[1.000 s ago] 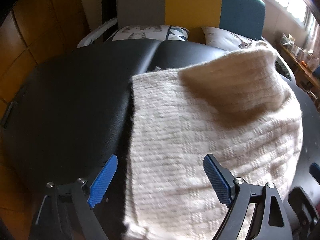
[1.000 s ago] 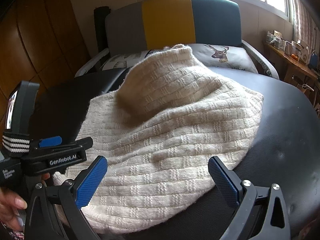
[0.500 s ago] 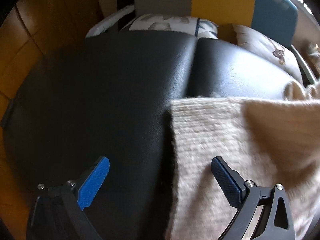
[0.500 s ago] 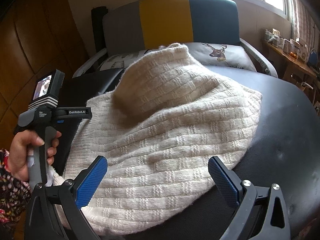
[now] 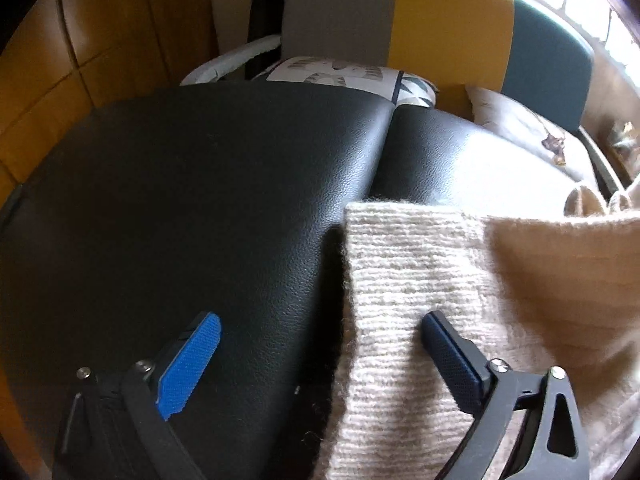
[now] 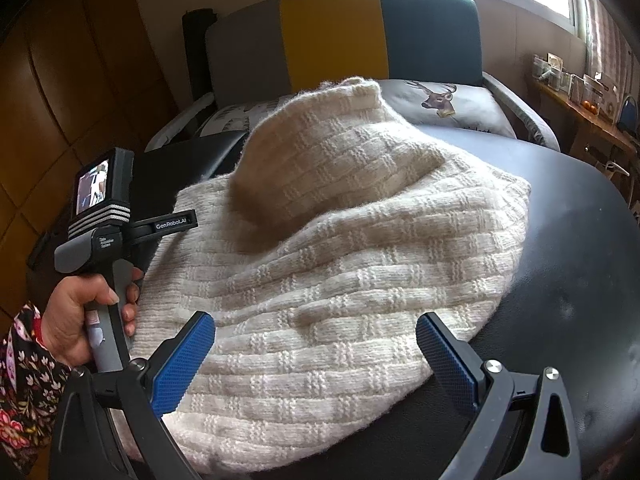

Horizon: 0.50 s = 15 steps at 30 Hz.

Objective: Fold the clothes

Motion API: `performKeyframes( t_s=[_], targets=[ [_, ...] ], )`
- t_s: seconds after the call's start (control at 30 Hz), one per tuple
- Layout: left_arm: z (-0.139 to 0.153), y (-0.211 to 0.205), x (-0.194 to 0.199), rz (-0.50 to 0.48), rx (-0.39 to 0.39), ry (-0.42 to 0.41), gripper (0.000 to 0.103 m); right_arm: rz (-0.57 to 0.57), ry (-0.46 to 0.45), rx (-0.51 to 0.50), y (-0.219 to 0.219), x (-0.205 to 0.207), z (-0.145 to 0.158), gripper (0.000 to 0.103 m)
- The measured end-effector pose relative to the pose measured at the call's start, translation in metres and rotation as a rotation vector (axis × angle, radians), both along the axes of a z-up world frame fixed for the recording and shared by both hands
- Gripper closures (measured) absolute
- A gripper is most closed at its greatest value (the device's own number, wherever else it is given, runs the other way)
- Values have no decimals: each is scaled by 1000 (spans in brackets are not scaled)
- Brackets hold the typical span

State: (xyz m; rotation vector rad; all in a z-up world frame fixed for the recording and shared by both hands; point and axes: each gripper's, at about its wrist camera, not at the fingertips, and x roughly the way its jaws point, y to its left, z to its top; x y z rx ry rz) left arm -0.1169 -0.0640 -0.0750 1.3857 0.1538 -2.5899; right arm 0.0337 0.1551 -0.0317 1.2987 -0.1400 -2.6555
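A cream knitted sweater [image 6: 352,248] lies bunched on a black leather table [image 6: 580,240], with a raised fold near its far side. In the left wrist view its ribbed left edge [image 5: 400,288] runs up between the fingers. My left gripper [image 5: 320,344] is open and hovers over that edge, one finger above bare leather [image 5: 180,208], the other above knit. My right gripper [image 6: 316,344] is open above the sweater's near edge, holding nothing. In the right wrist view a hand [image 6: 80,308] grips the left gripper's body [image 6: 104,216] at the sweater's left side.
A grey, yellow and teal sofa [image 6: 340,36] with printed cushions [image 6: 444,100] stands behind the table. Wooden panels [image 6: 60,92] line the left wall. A cluttered shelf [image 6: 580,88] runs along the right under a window. Bare leather stretches left of the sweater.
My left gripper has risen and swung left, from low over the sweater's body to above its left ribbed edge. The right gripper and the sweater have stayed still.
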Motion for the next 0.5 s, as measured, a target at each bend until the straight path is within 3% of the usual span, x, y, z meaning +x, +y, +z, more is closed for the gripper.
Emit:
performKeyframes(
  t_s=[0.07,0.13,0.23,0.37,0.5],
  targets=[
    [3,4,1,-44,11,13,23,-4,1,-3,1,0,0,0],
    [6,9,2,-87,23,27,79,-11,-1,-11,3,0,-1,0],
    [8,16,4,-139,28,39,90,-18,-6,-28,7,-2,-3,0],
    [14,10,11,-150,118,37,94,-26,7,-47,13,-1,-1,0],
    [48,26,24,-214,216,107,94,-28,27,-104,24,-5,5,0]
  ],
)
